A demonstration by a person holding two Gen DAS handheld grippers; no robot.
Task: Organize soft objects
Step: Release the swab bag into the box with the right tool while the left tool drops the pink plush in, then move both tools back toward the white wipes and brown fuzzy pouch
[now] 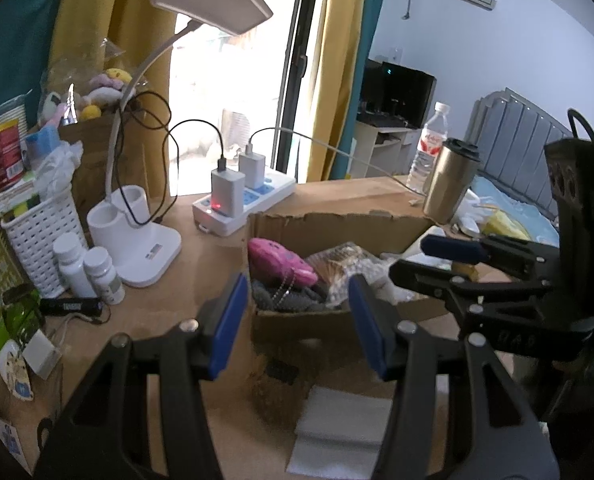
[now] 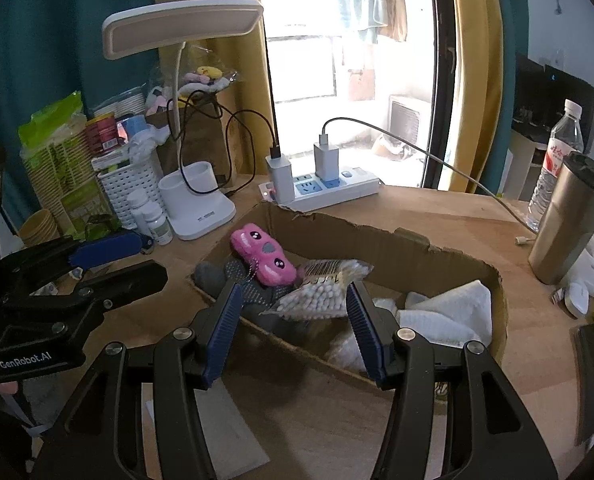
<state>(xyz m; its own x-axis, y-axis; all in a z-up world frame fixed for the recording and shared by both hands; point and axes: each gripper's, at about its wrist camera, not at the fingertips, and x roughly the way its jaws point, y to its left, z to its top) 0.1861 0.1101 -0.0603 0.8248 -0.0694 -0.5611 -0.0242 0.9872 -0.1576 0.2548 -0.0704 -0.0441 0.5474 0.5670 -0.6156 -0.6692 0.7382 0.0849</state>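
"GenRobot.AI" on left gripper (image 2: 115, 258)

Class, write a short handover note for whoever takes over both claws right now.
Left claw: open, empty, in front of the cardboard box.
Right claw: open, empty, over the box's near wall.
In the box: pink plush, grey glove, bag of cotton swabs, white cloth.
Left: a folded white cloth lies on the desk outside the box.
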